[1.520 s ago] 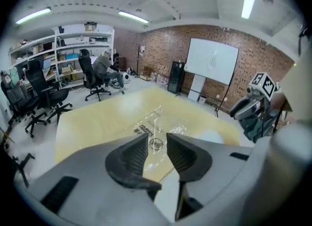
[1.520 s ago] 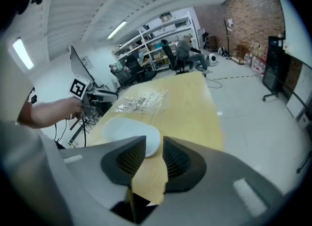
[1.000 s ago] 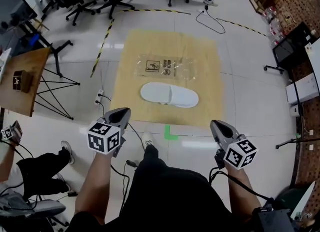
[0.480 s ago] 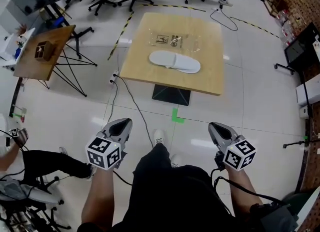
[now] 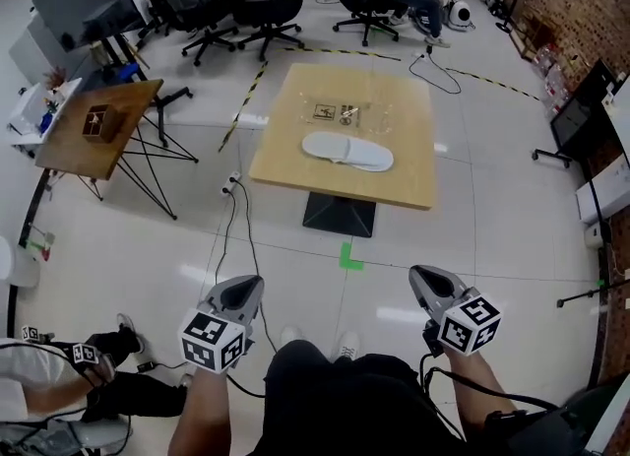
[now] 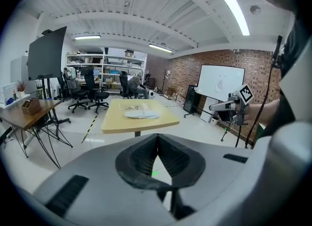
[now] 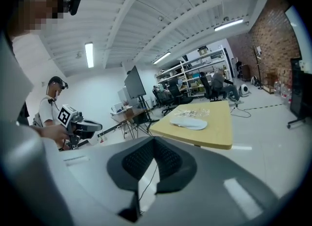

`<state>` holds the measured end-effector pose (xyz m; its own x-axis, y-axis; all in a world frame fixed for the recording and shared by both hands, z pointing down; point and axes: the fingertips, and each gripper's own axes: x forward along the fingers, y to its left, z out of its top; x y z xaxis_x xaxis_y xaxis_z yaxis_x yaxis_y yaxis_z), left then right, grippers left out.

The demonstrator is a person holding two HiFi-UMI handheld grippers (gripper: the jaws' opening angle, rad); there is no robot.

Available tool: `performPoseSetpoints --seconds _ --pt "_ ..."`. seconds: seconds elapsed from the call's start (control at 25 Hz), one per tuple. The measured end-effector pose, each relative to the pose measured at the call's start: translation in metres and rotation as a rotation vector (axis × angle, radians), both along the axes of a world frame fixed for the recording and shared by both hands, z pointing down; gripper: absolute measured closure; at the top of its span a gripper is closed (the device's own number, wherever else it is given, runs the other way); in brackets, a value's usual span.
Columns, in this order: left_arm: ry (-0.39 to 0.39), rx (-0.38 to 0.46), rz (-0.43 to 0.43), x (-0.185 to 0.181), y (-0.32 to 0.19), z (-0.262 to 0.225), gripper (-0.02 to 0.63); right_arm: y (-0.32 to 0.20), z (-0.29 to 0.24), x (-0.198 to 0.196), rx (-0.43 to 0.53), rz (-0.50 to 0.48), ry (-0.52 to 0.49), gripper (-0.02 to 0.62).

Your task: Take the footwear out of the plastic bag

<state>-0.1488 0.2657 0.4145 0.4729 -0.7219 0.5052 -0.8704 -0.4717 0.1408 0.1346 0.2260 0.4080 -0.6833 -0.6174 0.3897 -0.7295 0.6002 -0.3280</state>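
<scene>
Left tool [image 5: 244, 285] and right tool [image 5: 422, 274] hover closed, table [image 5: 413, 168] well ahead.

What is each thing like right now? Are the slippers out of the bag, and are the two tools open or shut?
slippers: out of the bag, lying flat side by side on the table
bag: flat on the table just beyond the slippers, looks empty
left tool: shut, nothing in it, well away from the table
right tool: shut, nothing in it, well away from the table
</scene>
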Motion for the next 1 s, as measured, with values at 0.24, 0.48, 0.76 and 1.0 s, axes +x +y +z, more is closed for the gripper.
performPoseSetpoints --seconds 0.24,0.48,0.76,1.0 --pt "0.039 0.016 0.029 -0.017 -0.005 -0.009 0.6 0.027 -0.004 -0.019 -0.017 0.043 0.014 0.595" --pt "0.056 -0.001 0.171 -0.015 0.003 -0.005 0.6 0.069 -0.005 -0.043 -0.037 0.168 0.008 0.595" --pt "0.074 -0.008 0.253 -0.022 0.027 0.002 0.6 0.117 0.0 -0.064 -0.053 0.245 0.042 0.595" --pt "0.091 -0.015 0.185 -0.026 0.047 0.001 0.6 0.139 0.004 -0.061 -0.1 0.213 0.027 0.595"
